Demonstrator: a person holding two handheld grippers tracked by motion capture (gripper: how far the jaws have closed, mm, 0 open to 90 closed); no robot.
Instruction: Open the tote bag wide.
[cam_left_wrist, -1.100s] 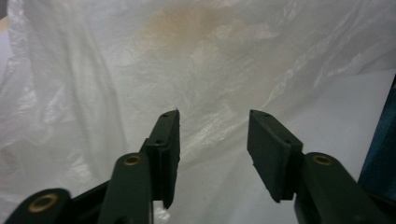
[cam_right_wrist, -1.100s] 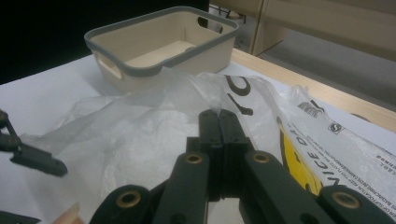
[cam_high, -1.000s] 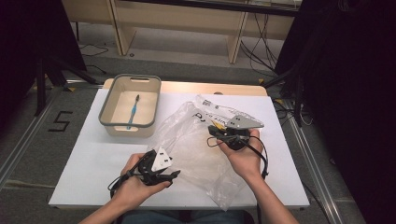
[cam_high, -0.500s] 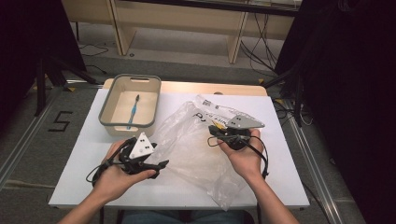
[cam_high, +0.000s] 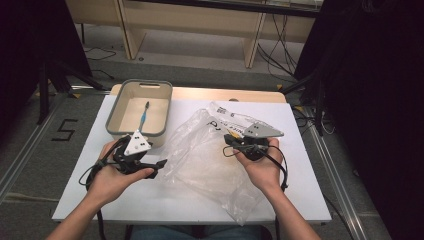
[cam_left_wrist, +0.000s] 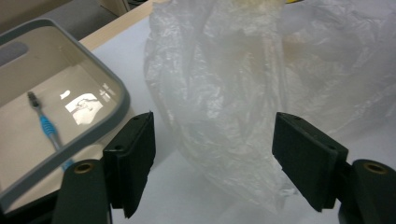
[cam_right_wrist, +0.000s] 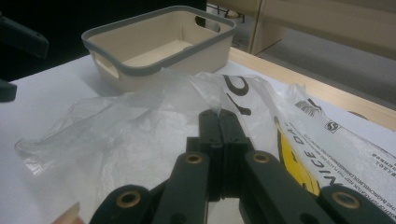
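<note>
High view shows the plastic bag (cam_high: 210, 160) lying crumpled on the bench (cam_high: 75, 200), its upper edge pinched by the closed right claw (cam_high: 231, 139); thin, limp and slippery, its near rim suits the left claw (cam_high: 159, 165), whose jaws have just been opening with nothing between them.

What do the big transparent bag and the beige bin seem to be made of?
Bag: apparently thin plastic film, clear and glossy; it crinkles and the white table shows through it.
Bin: probably rigid moulded plastic, smooth beige with a grey rim; its inside reflects light in the left gripper view.
</note>
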